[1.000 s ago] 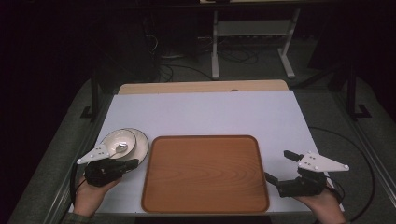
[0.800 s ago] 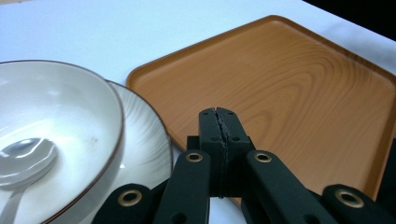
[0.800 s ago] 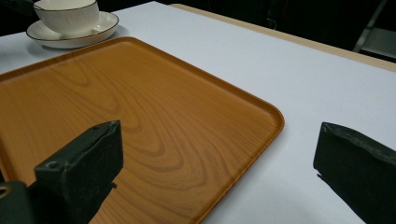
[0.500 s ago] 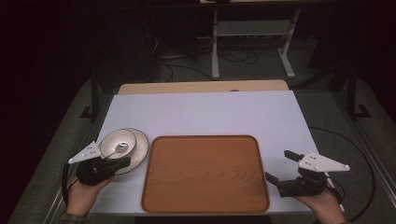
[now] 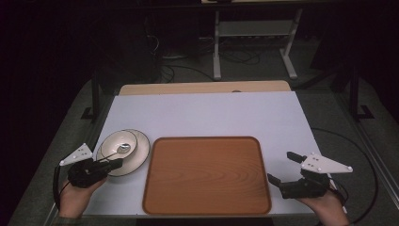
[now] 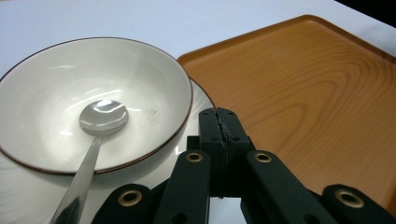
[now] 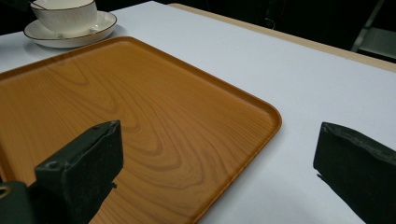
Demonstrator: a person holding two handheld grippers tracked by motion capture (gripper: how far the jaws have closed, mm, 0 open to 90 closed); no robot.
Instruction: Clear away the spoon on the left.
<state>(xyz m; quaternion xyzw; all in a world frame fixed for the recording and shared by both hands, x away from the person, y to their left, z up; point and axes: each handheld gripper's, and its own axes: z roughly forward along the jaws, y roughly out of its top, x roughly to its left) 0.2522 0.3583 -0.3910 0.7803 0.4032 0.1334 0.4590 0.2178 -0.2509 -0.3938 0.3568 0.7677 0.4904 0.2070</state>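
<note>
I take the wooden tray (image 5: 207, 174) as my landmark; nothing lies on its flat bed. Just off its left edge I see a white bowl (image 5: 120, 145) with a thin dark rim, sitting on a white saucer (image 5: 137, 153) that nearly touches the tray. A metal spoon (image 6: 93, 135) rests in the bowl, its head on the bottom and its handle leaning out over the near rim toward my left gripper (image 5: 115, 163). That gripper's jaws are pressed together with nothing between them, tips over the saucer's near edge beside the tray's left side; the hand (image 5: 75, 197) behind it sits at the table's front.

My right gripper (image 5: 282, 168) is off the tray's right edge near its front corner, jaws spread wide, holding nothing, one jaw over the tray's edge and the other over bare table in the right gripper view.

The tray lies on a pale, white-topped table (image 5: 211, 113); beyond the tray a strip of light wood (image 5: 202, 88) borders its far edge. Farther back the room is dark, with grey floor, a white metal frame (image 5: 254, 42) and loose cables (image 5: 174, 70).
</note>
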